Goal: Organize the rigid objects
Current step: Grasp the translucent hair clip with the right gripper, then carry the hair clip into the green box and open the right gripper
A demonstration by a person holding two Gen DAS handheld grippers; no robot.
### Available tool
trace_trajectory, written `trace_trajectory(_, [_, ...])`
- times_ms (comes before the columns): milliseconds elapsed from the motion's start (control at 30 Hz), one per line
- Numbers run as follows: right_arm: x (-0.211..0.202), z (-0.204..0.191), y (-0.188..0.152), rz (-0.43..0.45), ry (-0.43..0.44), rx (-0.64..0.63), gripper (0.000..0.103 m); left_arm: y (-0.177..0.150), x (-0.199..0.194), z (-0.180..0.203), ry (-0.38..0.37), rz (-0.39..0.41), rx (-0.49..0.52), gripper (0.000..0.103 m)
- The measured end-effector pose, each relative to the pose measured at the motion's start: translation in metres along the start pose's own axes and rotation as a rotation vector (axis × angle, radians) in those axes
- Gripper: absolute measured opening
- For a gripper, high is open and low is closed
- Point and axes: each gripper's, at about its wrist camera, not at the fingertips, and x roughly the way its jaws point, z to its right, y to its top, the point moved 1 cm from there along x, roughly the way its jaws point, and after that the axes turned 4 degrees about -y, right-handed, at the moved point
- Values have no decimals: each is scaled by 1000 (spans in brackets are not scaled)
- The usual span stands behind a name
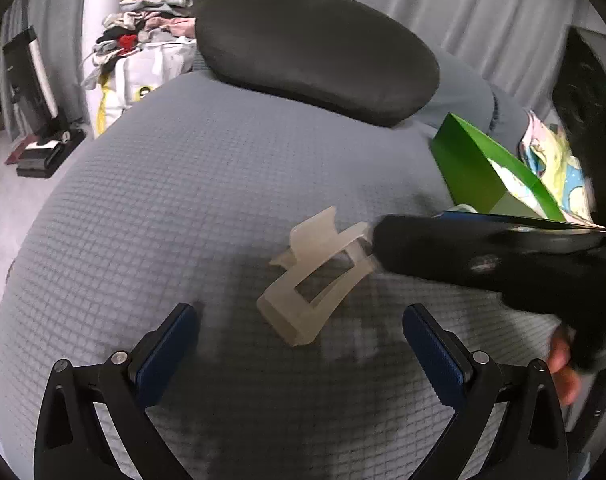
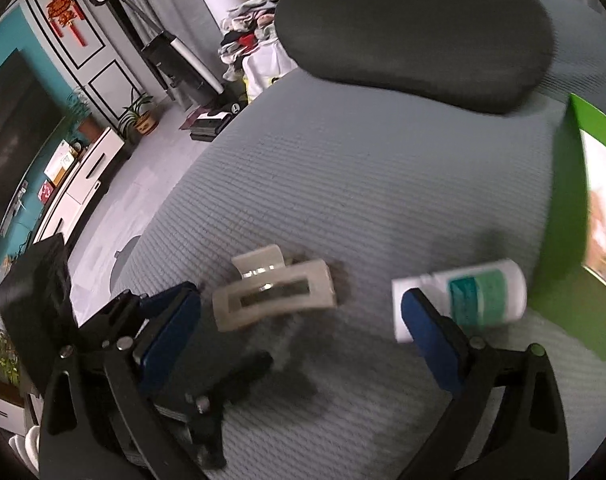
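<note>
One grey quilted cover [image 1: 163, 200], dark cushion [image 1: 315, 48], perhaps curtains [image 1: 483, 4]

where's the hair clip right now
The translucent hair clip lies on the grey quilted cover, centred just ahead of the open left gripper. In the right wrist view it sits left of the white bottle, near the green box.

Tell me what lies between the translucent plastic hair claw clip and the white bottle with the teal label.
Only bare grey quilted cover, in the right wrist view: hair claw clip left, bottle right, nothing between.
</note>
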Motion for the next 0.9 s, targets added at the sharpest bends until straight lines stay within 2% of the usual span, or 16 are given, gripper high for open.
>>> trace_trajectory(100, [9, -7, 5, -5, 5, -42, 96, 3, 4, 0, -13, 3, 4, 102])
trace_trajectory(133, [15, -9, 6, -26, 9, -51, 92, 4, 5, -1, -21, 5, 3, 102])
trace_trajectory(167, [19, -8, 7, -43, 14, -52, 89, 6, 6, -2, -31, 7, -4, 97])
trace_trajectory(233, [30, -11, 7, -88, 14, -74, 77, 7, 5, -5, -47, 15, -15, 92])
trace_trajectory(333, [41, -12, 3, -129, 31, -85, 68, 8, 9, -8, -88, 7, -30, 77])
trace_trajectory(367, [42, -11, 3, -132, 36, -80, 67, 9, 10, -8, -94, -1, -27, 72])
trace_trajectory(433, [40, -9, 2, -119, 33, -76, 62, 9, 11, -8, -91, 1, -28, 70])
trace_trajectory(467, [39, -7, 3, -114, 32, -68, 60, 10, 11, -10, -91, 4, -36, 66])
trace_trajectory(500, [37, -5, 3, -110, 32, -63, 55, 10, 11, -12, -95, 3, -44, 60])
trace_trajectory(533, [34, -2, 4, -99, 32, -56, 44, 10, 11, -14, -89, -1, -49, 56])
trace_trajectory(600, [29, 0, 4, -94, 28, -52, 40, 10, 10, -13, -98, 0, -45, 55])
trace_trajectory(700, [26, 1, 1, -82, 16, -47, 40, 9, 10, -5, -71, -3, -13, 55])
trace_trajectory(900, [-4, 0, -4, 11, -7, -43, 40, 10, -9, 14, -82, 47, 34, 55])
